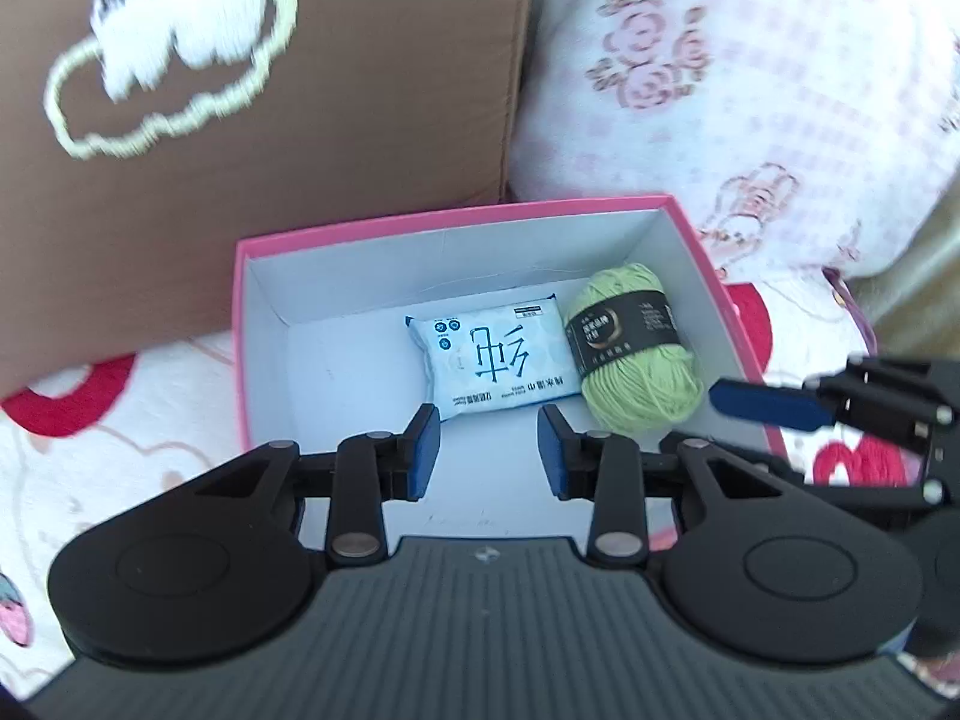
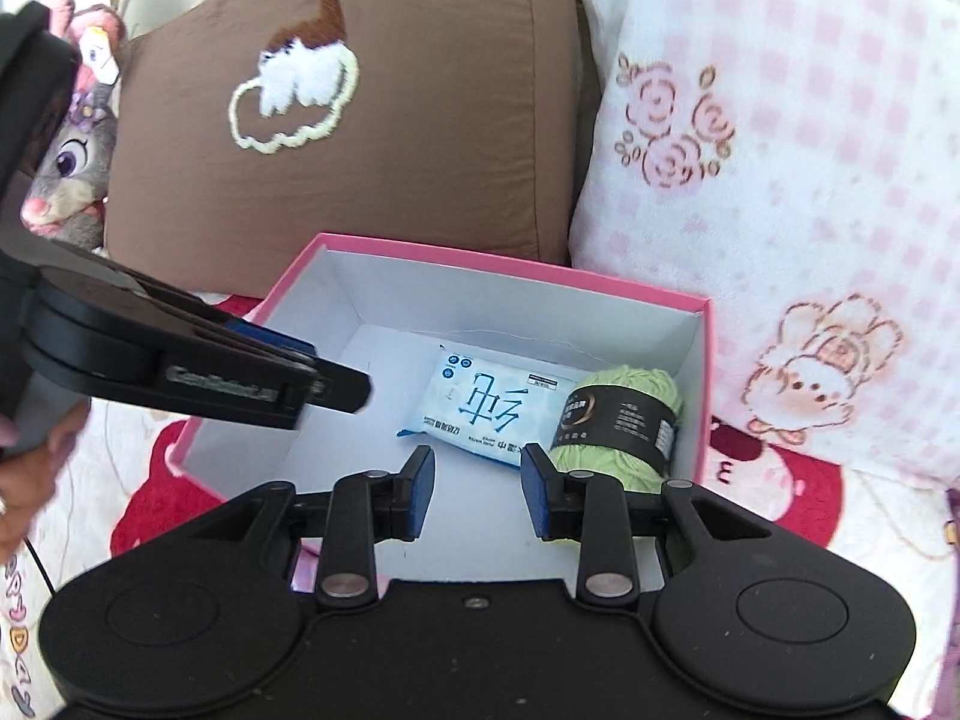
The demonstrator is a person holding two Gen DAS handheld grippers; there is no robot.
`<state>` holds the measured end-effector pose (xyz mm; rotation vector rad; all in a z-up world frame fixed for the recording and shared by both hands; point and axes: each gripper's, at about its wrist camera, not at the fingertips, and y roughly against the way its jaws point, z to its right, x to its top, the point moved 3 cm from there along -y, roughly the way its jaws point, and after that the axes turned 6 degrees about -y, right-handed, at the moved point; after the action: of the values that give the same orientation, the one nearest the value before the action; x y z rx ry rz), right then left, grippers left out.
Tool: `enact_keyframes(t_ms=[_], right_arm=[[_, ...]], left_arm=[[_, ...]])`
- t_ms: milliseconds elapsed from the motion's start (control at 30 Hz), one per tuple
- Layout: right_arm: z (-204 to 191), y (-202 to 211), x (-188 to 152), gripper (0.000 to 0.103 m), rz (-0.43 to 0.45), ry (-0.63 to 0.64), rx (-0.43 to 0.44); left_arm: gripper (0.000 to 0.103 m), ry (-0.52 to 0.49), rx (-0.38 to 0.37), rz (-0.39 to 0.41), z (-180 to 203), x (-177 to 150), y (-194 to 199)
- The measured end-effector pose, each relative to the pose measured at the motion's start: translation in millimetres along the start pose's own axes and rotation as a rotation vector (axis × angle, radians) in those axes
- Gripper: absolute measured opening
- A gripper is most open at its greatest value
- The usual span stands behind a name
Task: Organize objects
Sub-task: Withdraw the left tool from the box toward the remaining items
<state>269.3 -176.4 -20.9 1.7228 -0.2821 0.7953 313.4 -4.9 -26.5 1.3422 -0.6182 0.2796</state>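
A pink box with a white inside stands on a patterned blanket. In it lie a blue-and-white tissue pack and a green yarn ball with a black label. My left gripper is open and empty above the box's near edge. My right gripper is open and empty, also above the near edge; the tissue pack and yarn lie just ahead of it in the box. The right gripper's finger shows at the left view's right side, over the box's right wall.
A brown cushion with a stitched cloud and a pink-and-white checked pillow lean behind the box. A grey plush rabbit sits at the far left. The white-and-red blanket surrounds the box.
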Motion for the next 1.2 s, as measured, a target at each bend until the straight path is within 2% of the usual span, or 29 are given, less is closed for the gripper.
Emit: enact_keyframes(t_ms=[100, 267, 333, 600, 867, 1200], right_arm=[[-5.6, 14.8, -0.7, 0.037, 0.003, 0.012, -0.013], [-14.1, 34.8, -5.8, 0.039, -0.004, 0.005, -0.009], [-18.5, 43.8, -9.3, 0.040, -0.002, 0.013, -0.008], [-31.1, 80.9, -18.9, 0.044, 0.019, 0.031, -0.003], [-43.5, 107.4, -34.7, 0.047, 0.022, 0.066, -0.022], [-45.0, 148.7, -57.3, 0.051, 0.067, 0.078, -0.002]], left_arm=[[0.040, -0.042, 0.016, 0.002, 7.0, -5.9, 21.2], [0.041, -0.070, 0.012, -0.006, 16.0, -18.3, 52.8], [0.045, -0.081, 0.008, -0.026, 20.1, -23.9, 60.4], [0.046, -0.127, -0.025, -0.083, 37.5, -48.2, 79.6], [0.047, -0.148, -0.026, -0.054, 41.9, -66.0, 107.0], [0.052, -0.247, -0.057, -0.044, 61.2, -84.6, 132.4]])
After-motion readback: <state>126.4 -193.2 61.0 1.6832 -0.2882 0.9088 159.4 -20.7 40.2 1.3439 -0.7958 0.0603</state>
